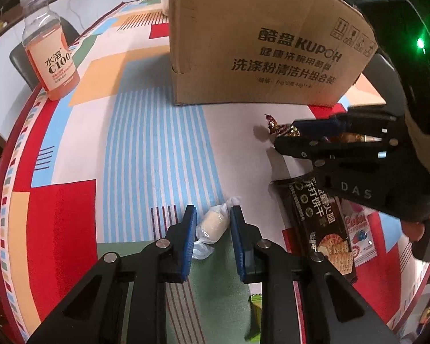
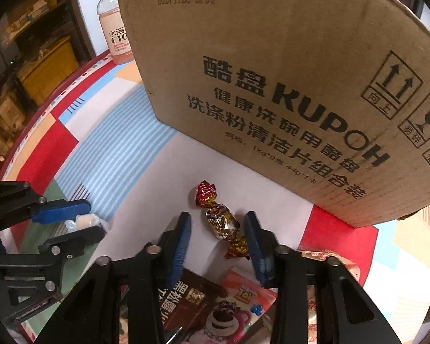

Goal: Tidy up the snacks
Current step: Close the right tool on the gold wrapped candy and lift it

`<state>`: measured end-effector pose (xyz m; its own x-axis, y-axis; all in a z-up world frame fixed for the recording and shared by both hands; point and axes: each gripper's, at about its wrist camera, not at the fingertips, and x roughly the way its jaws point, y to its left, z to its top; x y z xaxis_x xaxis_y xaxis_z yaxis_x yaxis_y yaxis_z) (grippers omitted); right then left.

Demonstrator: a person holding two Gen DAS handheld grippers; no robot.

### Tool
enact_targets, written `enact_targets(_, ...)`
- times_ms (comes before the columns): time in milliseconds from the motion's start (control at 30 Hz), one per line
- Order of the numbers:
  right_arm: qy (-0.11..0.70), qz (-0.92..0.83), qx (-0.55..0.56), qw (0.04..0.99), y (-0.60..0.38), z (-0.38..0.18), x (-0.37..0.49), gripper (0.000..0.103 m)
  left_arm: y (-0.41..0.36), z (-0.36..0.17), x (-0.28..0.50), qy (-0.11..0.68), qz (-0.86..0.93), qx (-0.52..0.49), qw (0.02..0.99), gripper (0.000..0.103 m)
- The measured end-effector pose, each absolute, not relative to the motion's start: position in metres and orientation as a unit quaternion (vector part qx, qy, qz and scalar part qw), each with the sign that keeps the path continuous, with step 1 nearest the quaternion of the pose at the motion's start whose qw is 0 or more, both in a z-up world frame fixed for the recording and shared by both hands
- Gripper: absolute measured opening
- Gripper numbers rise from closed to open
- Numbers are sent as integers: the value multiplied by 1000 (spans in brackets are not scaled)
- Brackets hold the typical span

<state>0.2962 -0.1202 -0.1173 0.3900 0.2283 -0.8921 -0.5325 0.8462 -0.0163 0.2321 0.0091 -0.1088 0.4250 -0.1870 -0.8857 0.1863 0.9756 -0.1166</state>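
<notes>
The left gripper [image 1: 212,223] stands spread apart on the patterned tablecloth [image 1: 146,132], its blue pads [image 1: 189,238] on either side of a small pale snack in clear wrap [image 1: 212,225]; the snack lies between the fingers, and contact with either pad cannot be told. The right gripper [image 2: 217,239] is likewise released, straddling a red-and-gold foil candy [image 2: 220,219] that lies on the white patch of the cloth; the candy's lower twist sits just beside the right-hand pad [image 2: 256,246]. Beyond both stands a cardboard box [image 1: 261,43] printed KUPOH; its inside is hidden from both views. A dark cracker packet [image 1: 321,223] and a pink cartoon packet [image 2: 238,306] lie near the right gripper; a bottle of orange drink [image 1: 50,48] stands upright, well apart at the table's edge.
</notes>
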Motion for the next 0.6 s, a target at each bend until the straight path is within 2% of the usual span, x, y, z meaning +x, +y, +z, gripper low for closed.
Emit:
enact_targets(100, 503, 237, -150, 818, -118, -119, 294, 20, 10, -105, 232, 520, -110, -10, 847, 24)
enact_targets(600, 451, 235, -124, 852, -129, -75, 266, 19, 9, -51, 217, 456, -121, -30, 881, 24)
